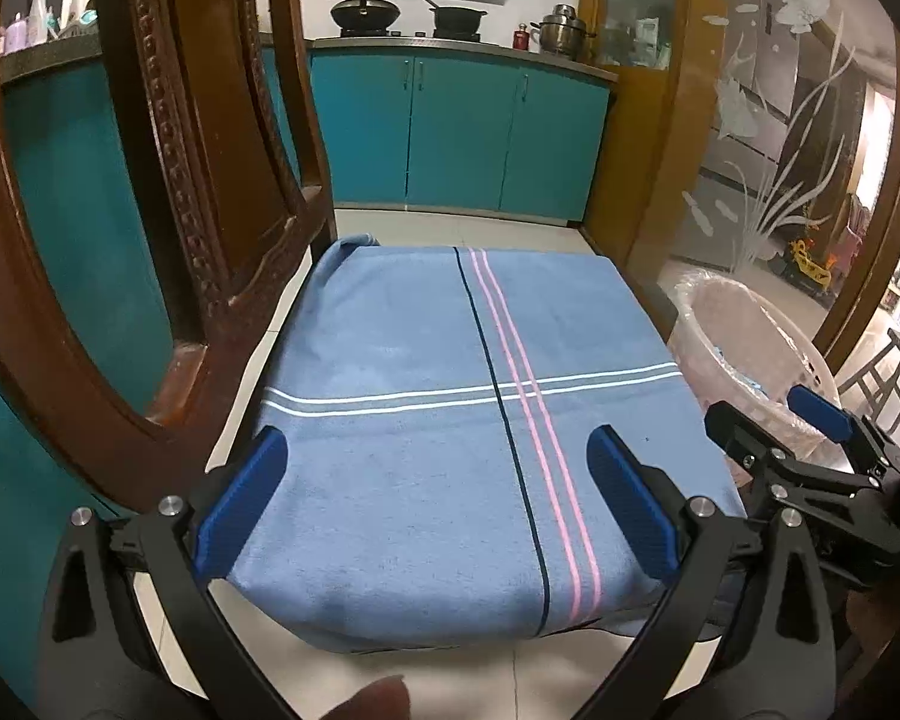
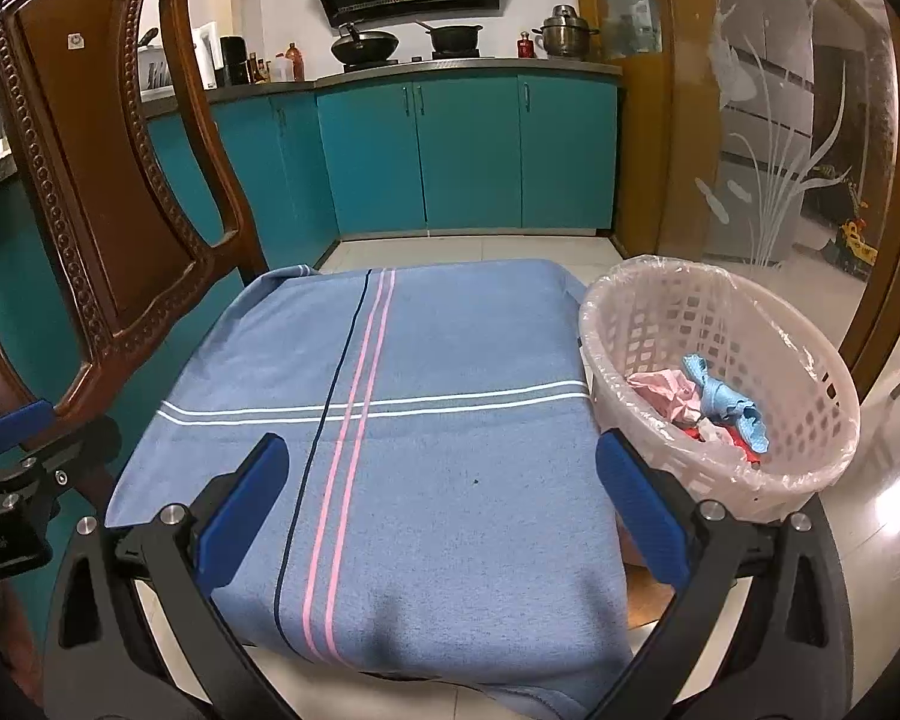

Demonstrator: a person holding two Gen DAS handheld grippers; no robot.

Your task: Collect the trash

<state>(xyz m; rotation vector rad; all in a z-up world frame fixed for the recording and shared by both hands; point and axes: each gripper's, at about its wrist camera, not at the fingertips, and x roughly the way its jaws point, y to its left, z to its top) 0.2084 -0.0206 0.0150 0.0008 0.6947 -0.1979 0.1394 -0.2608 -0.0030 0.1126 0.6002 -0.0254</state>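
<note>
A pale pink lattice waste basket (image 2: pixel 810 420) lined with a clear bag stands right of a chair seat covered by a blue striped towel (image 2: pixel 420 420). Crumpled pink paper (image 2: pixel 666 390), a light blue wad (image 2: pixel 726 402) and a red scrap lie inside it. The basket also shows in the left wrist view (image 1: pixel 750 336). My right gripper (image 2: pixel 438 456) is open and empty above the towel's front half. My left gripper (image 1: pixel 438 450) is open and empty over the towel (image 1: pixel 450 390). No loose trash shows on the towel.
The chair's carved wooden back (image 2: pixel 102 192) rises at the left, very close in the left wrist view (image 1: pixel 198 180). Teal kitchen cabinets (image 2: pixel 468 150) with pots stand behind. A frosted glass door (image 2: pixel 768 120) is at the right. The floor is pale tile.
</note>
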